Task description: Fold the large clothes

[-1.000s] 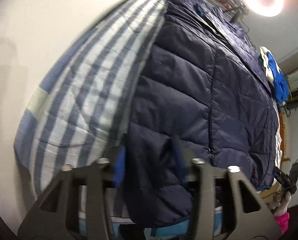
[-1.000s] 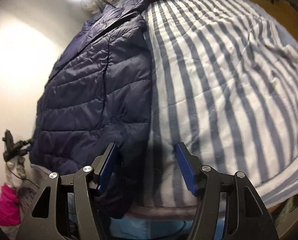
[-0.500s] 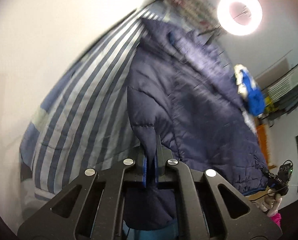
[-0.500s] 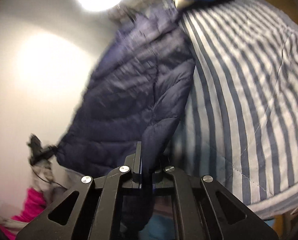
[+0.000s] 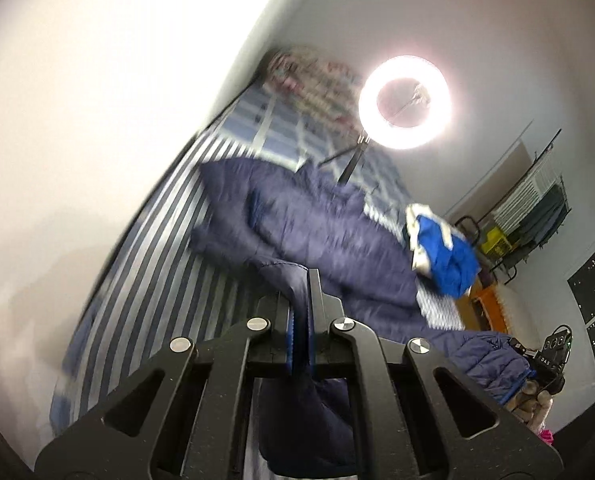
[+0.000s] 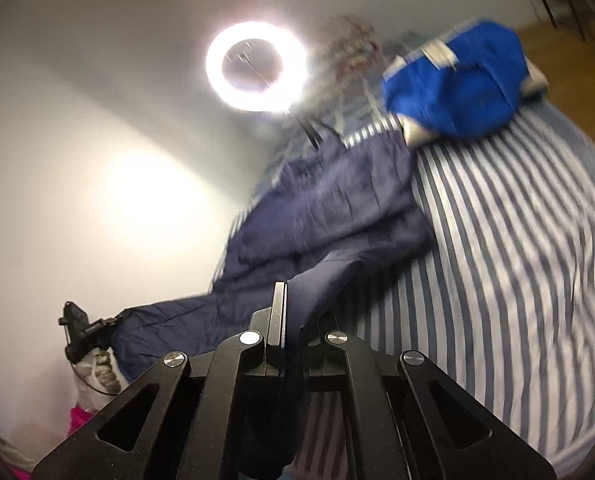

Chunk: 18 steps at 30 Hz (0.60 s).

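- A navy quilted puffer jacket [image 5: 329, 236] lies spread over a bed with a blue-and-white striped cover [image 6: 517, 260]; its near hem is lifted off the bed, the far part rests on the stripes
- The left gripper [image 5: 300, 312] has its fingers closed tight on a fold of the jacket's near left edge, fabric bunched between them and hanging below
- The right gripper [image 6: 291, 320] has its fingers shut on the near right edge of the same jacket, cloth draping down past them
- A bright blue garment with pale trim [image 6: 457, 84] sits on the far right of the bed, just beside the jacket's far corner
- A lit ring light [image 5: 404, 102] on a stand rises at the far end of the bed, close to the jacket's collar end
- Both views are motion-blurred, so the exact depth of each pinch is hard to judge
- Risk: slippery puffer fabric could slide out of one pinch if the hem is swung fast, leaving the fold lopsided
- Risk: uneven height between the two grippers would land the hem crooked across the body
- Risk: carrying the hem too far could sweep it onto the blue garment or brush the light stand
- Risk: trapped air in the quilting may make the folded layer spring back open once let go
- Risk: the part hanging off the near edge of the bed could drag the whole jacket toward the floor
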Each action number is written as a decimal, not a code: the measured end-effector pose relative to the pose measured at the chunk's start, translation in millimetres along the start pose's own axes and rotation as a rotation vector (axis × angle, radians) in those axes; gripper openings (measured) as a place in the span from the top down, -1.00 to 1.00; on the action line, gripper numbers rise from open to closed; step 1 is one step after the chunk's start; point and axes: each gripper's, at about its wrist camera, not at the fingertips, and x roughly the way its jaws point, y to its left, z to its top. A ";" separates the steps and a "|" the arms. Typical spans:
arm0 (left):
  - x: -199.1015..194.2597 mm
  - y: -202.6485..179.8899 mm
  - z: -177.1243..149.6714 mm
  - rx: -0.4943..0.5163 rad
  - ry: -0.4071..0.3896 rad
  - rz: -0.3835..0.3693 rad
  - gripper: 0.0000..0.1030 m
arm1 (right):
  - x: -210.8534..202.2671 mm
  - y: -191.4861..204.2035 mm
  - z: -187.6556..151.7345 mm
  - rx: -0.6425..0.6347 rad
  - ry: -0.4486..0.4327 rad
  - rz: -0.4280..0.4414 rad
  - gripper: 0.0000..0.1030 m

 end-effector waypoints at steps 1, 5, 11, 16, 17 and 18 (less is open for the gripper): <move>4.6 -5.7 14.8 0.002 -0.021 0.000 0.97 | 1.9 3.2 9.8 -0.008 -0.011 -0.006 0.93; 23.9 -23.3 57.7 0.024 -0.075 0.001 0.97 | 21.0 12.6 53.5 -0.029 -0.051 -0.033 0.93; 60.5 -36.4 104.8 0.023 -0.103 0.017 0.97 | 49.8 14.3 101.7 -0.065 -0.078 -0.088 0.93; 93.0 -40.4 133.7 0.028 -0.113 0.061 0.97 | 75.4 12.0 135.7 -0.079 -0.089 -0.144 0.94; 101.0 -40.7 139.0 0.031 -0.115 0.079 0.97 | 83.1 9.5 144.4 -0.078 -0.090 -0.159 0.94; 111.7 -40.2 144.3 0.031 -0.114 0.100 0.97 | 89.9 7.3 150.9 -0.075 -0.090 -0.173 0.94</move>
